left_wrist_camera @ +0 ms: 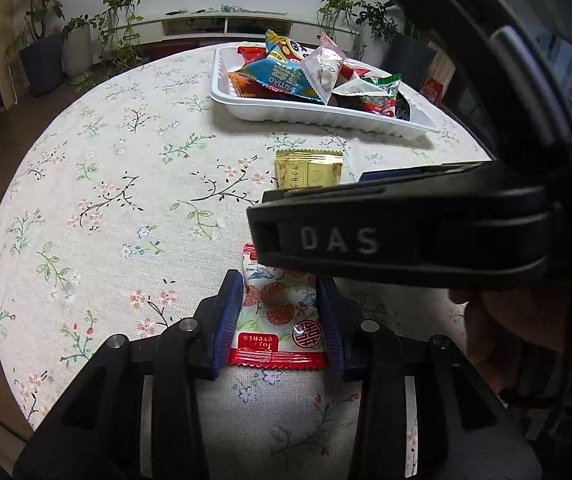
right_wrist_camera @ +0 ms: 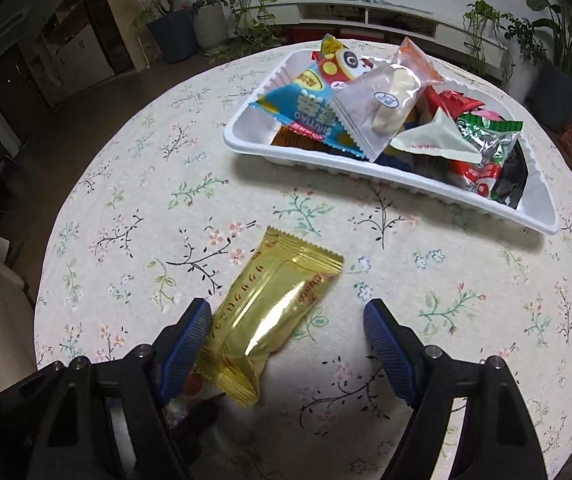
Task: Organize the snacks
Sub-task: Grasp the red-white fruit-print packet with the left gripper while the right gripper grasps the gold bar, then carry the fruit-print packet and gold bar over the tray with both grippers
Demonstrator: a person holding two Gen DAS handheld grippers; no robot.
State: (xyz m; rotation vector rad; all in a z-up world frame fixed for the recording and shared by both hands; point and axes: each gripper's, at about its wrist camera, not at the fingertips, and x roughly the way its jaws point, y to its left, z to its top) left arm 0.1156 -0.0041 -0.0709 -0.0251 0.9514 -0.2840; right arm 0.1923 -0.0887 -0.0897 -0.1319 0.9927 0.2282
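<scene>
Here, at the bottom centre of the left wrist view, the left gripper point(left_wrist_camera: 281, 316) has its two blue ribbed fingers point(left_wrist_camera: 228, 320) pressed against the long sides of a white snack packet printed with red fruit and edged in red point(left_wrist_camera: 280, 320), which lies flat on the round table under a cream floral tablecloth point(left_wrist_camera: 126, 200). The jaws stand narrow, closed onto the packet's edges. Across the right half of that frame the black body of the right gripper, lettered "DAS", hides part of the cloth.

In the right wrist view, the right gripper point(right_wrist_camera: 287, 344) sits at the lower centre with its fingers spread wide and holding nothing. A shiny gold foil snack packet point(right_wrist_camera: 274, 312) lies tilted on the cloth between them; its lower left edge is just beside the left blue finger point(right_wrist_camera: 184, 346), though whether they touch cannot be told, and it is well apart from the right one.

Toward the upper right of both frames, a white ribbed plastic tray point(right_wrist_camera: 365, 168) rests on the table, heaped with mixed packets, among them a blue and white cartoon-printed wrapper point(right_wrist_camera: 305, 108) and a clear pouch with a pale snack inside point(right_wrist_camera: 385, 104). The gold packet lies between the tray and the grippers.
</scene>
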